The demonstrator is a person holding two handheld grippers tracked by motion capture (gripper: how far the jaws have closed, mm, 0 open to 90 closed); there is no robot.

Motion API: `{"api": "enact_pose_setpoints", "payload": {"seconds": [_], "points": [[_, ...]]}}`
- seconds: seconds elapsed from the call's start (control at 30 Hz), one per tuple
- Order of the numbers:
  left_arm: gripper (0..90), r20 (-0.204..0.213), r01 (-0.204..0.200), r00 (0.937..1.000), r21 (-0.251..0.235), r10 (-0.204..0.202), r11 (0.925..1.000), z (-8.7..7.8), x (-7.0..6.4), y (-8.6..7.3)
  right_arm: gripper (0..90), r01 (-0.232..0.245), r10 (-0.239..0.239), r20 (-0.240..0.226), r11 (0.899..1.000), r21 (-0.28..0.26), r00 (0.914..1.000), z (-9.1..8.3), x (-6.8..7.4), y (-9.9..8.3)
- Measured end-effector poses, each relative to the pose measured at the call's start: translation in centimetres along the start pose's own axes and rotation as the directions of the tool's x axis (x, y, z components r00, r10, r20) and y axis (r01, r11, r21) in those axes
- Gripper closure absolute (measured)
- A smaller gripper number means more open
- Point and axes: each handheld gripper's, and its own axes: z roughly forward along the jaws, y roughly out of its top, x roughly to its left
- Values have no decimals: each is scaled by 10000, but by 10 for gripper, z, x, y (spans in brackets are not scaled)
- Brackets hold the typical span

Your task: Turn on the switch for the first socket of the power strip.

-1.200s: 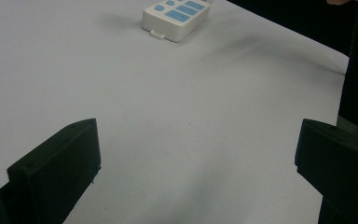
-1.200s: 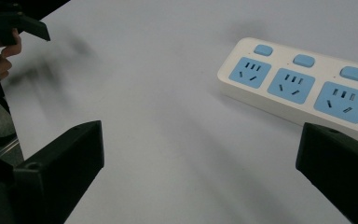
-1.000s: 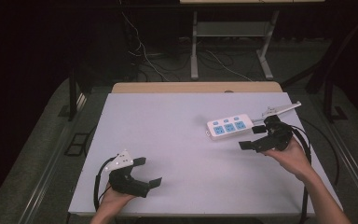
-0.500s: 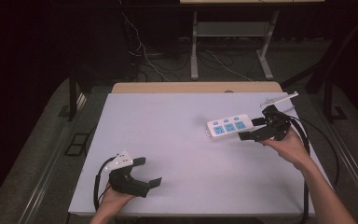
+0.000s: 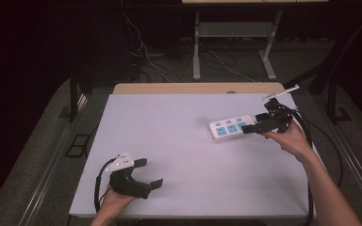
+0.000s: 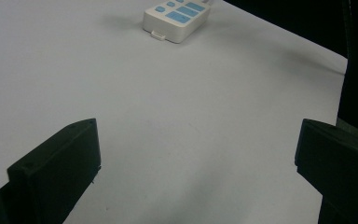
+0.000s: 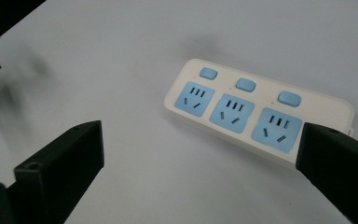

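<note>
The right hand-held gripper (image 5: 259, 126) hovered at the far right of the flat white surface (image 5: 184, 141), its two black jaws spread wide with nothing between them. In the right gripper view, one jaw stood over bare surface and the other overlapped the near end of the white plastic power strip with three blue sockets and three blue buttons (image 7: 256, 114). In the high view that jaw reached the strip's right end; whether it touched could not be told. The power strip (image 5: 232, 127) lay flat on the right half of the surface, its long side running roughly left to right. The left hand-held gripper (image 5: 143, 173) rested near the front left corner, well apart from the strip, jaws likewise wide apart and holding nothing. A black cable (image 5: 325, 155) trailed from the right hand-held gripper past the person's forearm.
</note>
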Motion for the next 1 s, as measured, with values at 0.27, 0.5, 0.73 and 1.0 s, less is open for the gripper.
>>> {"api": "enact_pose_setpoints", "payload": {"seconds": [0.27, 0.5, 0.73, 1.0], "points": [[0, -1, -3, 10000, -13, 3, 10000, 0, 0, 0, 6, -448, 450, 144, 9989, -143, 9989, 3, -15, 6], [0, 1, -13, 10000, 5, 13, 10000, 1, 1, 0, 6, -822, 842, 396, 9953, -504, 9957, 4, -29, 9], [0, -31, 15, 10000, -20, -16, 10000, 0, 2, 0, 6, -1060, 1093, 530, 9925, -611, 9926, 9, -42, 14], [0, -12, 9, 10000, 22, -9, 10000, 1, 3, 0, 6, -1193, 1236, 548, 9899, -764, 9908, 13, -48, 16]]}}
